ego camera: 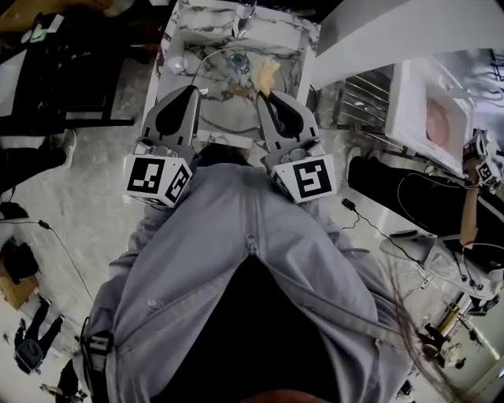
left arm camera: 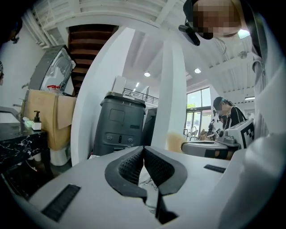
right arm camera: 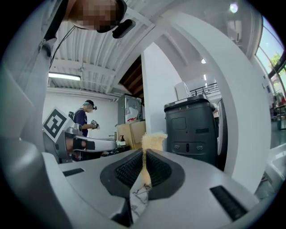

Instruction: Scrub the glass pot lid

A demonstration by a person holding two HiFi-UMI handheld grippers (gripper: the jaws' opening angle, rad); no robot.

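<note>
In the head view the glass pot lid (ego camera: 226, 93) lies in the marble sink (ego camera: 179, 39) ahead of me, seen as a faint round outline. My left gripper (ego camera: 194, 90) (left arm camera: 143, 150) hangs over the sink's near left side, its jaws shut with nothing between them. Beside it on the right, my right gripper (ego camera: 262, 96) (right arm camera: 144, 154) is shut on a pale yellow sponge (ego camera: 268, 75) (right arm camera: 153, 141), which sticks out past the fingertips. Both grippers point about level, above the sink. The left gripper view also catches the sponge (left arm camera: 176, 141).
A faucet (ego camera: 244, 16) stands at the sink's far edge. A soap bottle (left arm camera: 36, 121) sits on the dark counter. A grey bin (left arm camera: 119, 125) (right arm camera: 192, 125) and a white column stand beyond. Another person (ego camera: 478, 185) works at a white table on the right; cables cross the floor.
</note>
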